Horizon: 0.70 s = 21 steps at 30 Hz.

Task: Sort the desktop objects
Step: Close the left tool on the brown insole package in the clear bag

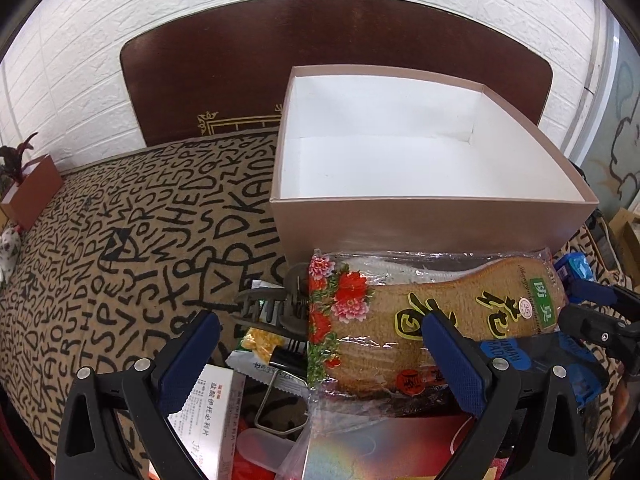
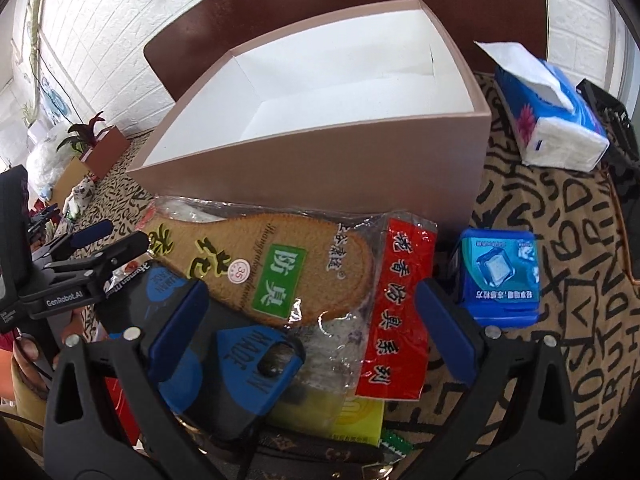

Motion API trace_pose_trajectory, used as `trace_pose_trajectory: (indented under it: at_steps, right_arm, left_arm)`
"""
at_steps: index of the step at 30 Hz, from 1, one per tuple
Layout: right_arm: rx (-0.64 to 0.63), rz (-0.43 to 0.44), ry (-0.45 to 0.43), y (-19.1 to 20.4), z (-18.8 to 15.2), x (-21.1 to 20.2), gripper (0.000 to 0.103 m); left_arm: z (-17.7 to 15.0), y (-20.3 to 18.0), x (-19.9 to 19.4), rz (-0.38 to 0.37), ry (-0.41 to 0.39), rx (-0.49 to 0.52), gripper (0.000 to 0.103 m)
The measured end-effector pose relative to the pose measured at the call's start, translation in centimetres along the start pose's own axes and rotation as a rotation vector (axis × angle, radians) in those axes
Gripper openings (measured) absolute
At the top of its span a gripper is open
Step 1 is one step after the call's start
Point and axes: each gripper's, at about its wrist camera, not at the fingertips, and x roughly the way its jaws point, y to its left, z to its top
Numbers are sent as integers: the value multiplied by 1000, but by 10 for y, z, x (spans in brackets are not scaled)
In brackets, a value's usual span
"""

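Note:
An open pink box with a white inside stands on the lettered cloth, and nothing shows inside it. Against its near wall lies a plastic pack of woven insoles on top of a pile. My left gripper hovers open above the pack's left half, with nothing between its fingers. My right gripper is open too, above the pack's red end and a black-and-blue phone case. A small blue box sits just right of its right finger.
A grey hair claw, a white medicine box and a yellow packet lie in the pile. A tissue pack and a black basket sit right of the box. A brown planter stands far left.

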Motion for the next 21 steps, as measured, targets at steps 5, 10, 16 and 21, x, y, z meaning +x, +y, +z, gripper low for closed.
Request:
trace_pose_trajectory:
  at_steps: [5,10,16,21]
  right_arm:
    - [15,48,24,-1,2,9,103]
    - [-11,85,8,8,1,9,103]
    - [-76,51,-21,17,-1,4,92]
    - [-72,52,-31,13,1,3,81]
  left_arm:
    - [2,-2,6,-29,23,17,103]
    - [5,-3,11,-86,52,24,102]
    - [5,-12,14,-119,60,46,101]
    - [5,-6,15,-128,66,31,101]
